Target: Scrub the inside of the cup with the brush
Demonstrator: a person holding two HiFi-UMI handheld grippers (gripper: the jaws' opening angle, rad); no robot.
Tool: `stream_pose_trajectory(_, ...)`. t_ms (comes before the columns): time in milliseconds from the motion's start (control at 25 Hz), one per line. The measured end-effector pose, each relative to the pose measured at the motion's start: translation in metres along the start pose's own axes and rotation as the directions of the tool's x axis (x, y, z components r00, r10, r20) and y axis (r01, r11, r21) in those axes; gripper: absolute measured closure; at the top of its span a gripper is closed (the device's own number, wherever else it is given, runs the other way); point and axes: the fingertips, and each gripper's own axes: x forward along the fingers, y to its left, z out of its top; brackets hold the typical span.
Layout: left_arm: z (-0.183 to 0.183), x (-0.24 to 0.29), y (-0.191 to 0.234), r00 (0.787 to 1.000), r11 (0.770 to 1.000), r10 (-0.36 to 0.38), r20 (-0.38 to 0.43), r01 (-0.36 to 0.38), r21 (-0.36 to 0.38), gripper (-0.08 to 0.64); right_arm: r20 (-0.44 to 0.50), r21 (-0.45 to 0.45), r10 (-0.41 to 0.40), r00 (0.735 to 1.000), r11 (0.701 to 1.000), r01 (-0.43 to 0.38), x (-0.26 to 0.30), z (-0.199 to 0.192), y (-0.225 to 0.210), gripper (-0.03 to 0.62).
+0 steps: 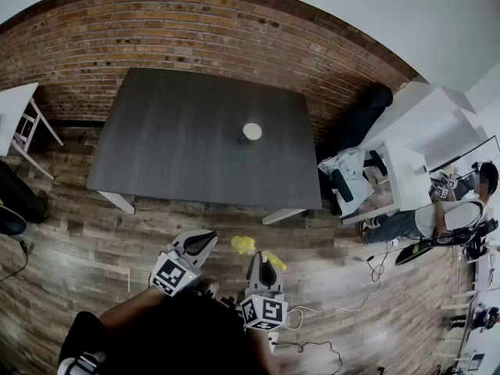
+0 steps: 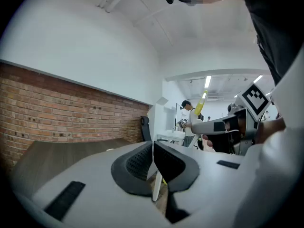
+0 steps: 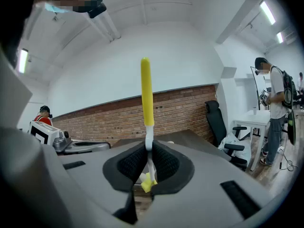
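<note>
Left gripper (image 1: 205, 239) and right gripper (image 1: 263, 261) are grey with black pads (image 3: 133, 164), marker cubes (image 1: 173, 273).

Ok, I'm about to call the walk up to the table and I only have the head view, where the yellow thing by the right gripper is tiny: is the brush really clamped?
Observer: Yes. In the right gripper view the right gripper is shut on the brush, with the pads pressing on its thin white stem.
Operator: Which way does the handle run?
Observer: The long yellow handle stands up above the jaws, and a short yellow end shows below them.
Operator: And the left one, is it carrying anything?
Observer: No. The left gripper is shut, its pads meet, and nothing is between them.
</note>
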Motion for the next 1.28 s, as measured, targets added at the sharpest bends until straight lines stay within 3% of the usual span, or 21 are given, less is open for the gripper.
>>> stream_pose_trajectory(760,-0.001,0.006,0.022,1.000,1.000,-0.007,0.006,0.007,-0.011,0.522,0.008,0.016,-0.022,1.000,1.000,0.022,0.021,0.004,0.002,0.541)
stream_pose_trajectory(1280,-0.011,-0.018,0.078,0.999,0.998,-0.048,-0.005,0.048,-0.028,0.522,-0.012,-0.010,-0.102,0.995,0.995,0.102,0.052,-0.002,0.048,0.540)
